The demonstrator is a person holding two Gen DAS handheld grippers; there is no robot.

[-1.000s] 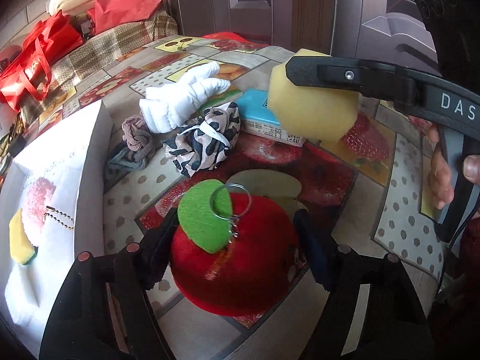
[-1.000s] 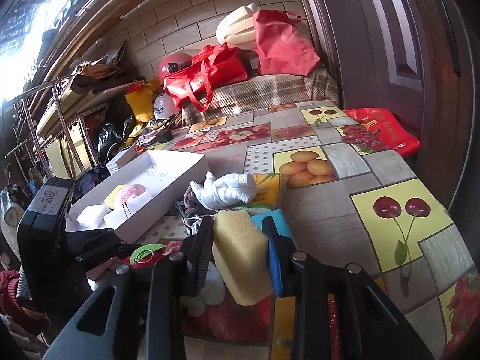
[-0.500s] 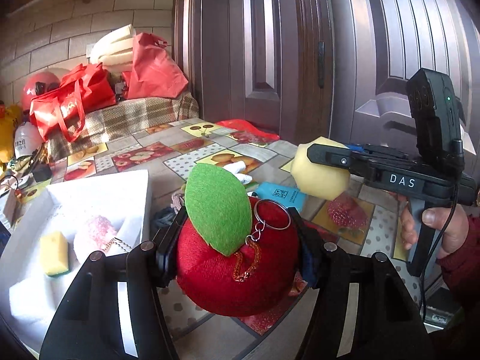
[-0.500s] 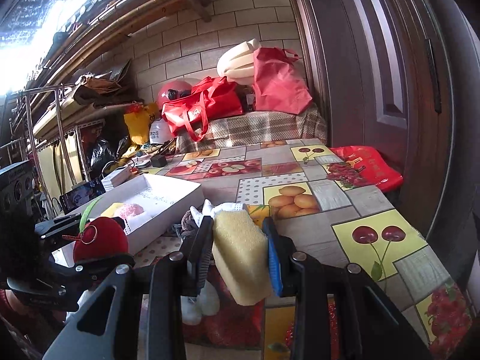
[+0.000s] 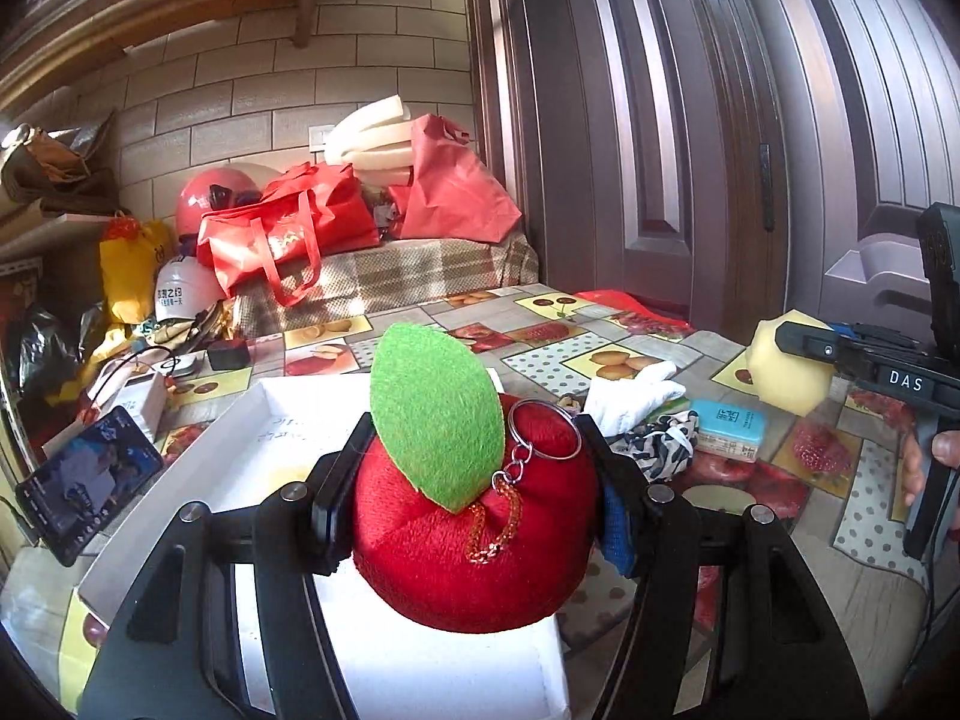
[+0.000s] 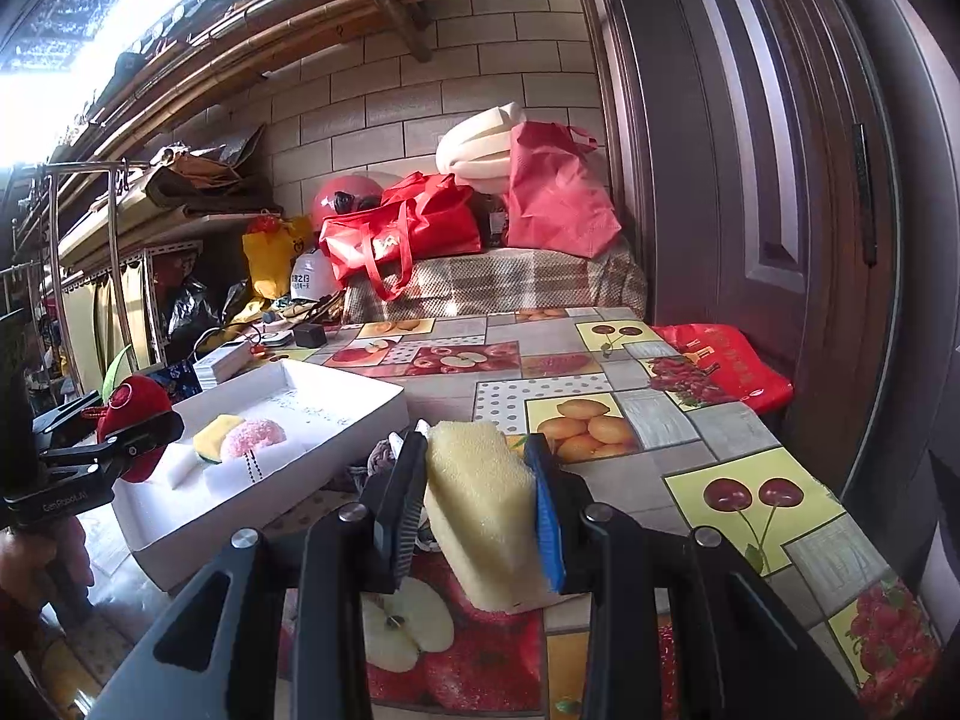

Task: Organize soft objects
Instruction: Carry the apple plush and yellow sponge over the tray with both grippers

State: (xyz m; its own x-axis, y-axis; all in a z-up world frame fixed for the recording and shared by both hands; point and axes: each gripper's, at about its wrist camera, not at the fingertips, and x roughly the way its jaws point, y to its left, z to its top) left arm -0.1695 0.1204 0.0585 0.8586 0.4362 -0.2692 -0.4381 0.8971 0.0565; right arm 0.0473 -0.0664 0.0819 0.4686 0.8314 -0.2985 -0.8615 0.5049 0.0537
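Note:
My left gripper (image 5: 474, 486) is shut on a red plush apple (image 5: 474, 534) with a green felt leaf and a keyring, held above the near end of the white box (image 5: 240, 420). It also shows in the right wrist view (image 6: 135, 420) over the box's left end. My right gripper (image 6: 477, 516) is shut on a yellow sponge (image 6: 480, 510), held above the table right of the box (image 6: 360, 402). The box holds a small yellow sponge (image 6: 217, 429) and a pink puff (image 6: 252, 435). The yellow sponge shows at the right in the left wrist view (image 5: 786, 372).
On the fruit-print tablecloth (image 6: 660, 456) lie a white glove (image 5: 630, 399), a black-and-white scrunchie (image 5: 660, 444) and a blue packet (image 5: 729, 426). A phone (image 5: 90, 483) leans left of the box. Red bags (image 6: 408, 234) sit at the table's far end. A door stands at right.
My left gripper has lifted the plush apple off the table and moved it left over the white box. My right gripper has raised the yellow sponge a little and holds it.

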